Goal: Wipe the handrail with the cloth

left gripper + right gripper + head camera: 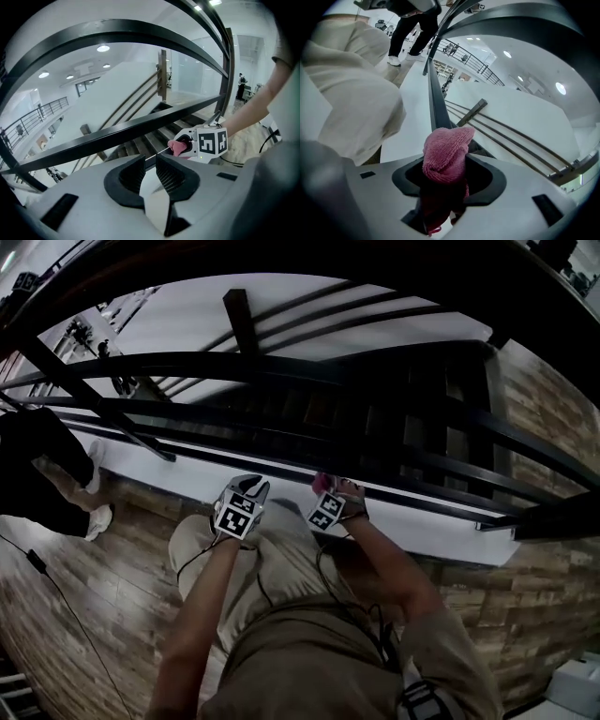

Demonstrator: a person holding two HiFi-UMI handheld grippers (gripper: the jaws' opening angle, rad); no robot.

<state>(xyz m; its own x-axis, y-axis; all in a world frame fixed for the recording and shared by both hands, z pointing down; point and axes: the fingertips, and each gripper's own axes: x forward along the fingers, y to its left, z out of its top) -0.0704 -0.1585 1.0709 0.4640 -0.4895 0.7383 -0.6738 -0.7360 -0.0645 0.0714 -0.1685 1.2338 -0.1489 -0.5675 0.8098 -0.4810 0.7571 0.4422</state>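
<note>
A black metal handrail [281, 367] with lower bars [441, 470] runs across in front of me, above a stairwell. My right gripper [328, 487] is close to the lower bar, shut on a bunched pink cloth [322, 482]. In the right gripper view the cloth [445, 152] fills the jaws of the right gripper [446, 180] and sticks out toward the rail [436, 103]. My left gripper [248, 487] is just left of it, jaws a narrow gap apart and empty [150, 171]. The left gripper view shows a bar [117, 133] ahead, plus the right gripper [190, 146] with the cloth [178, 147].
Stairs [328, 418] drop away beyond the railing. Another person in black [37, 474] stands on the wooden floor at the left. A cable [56, 596] trails over the planks. A white box [577, 685] sits at the bottom right. My beige trousers [347, 93] crowd the right gripper's left.
</note>
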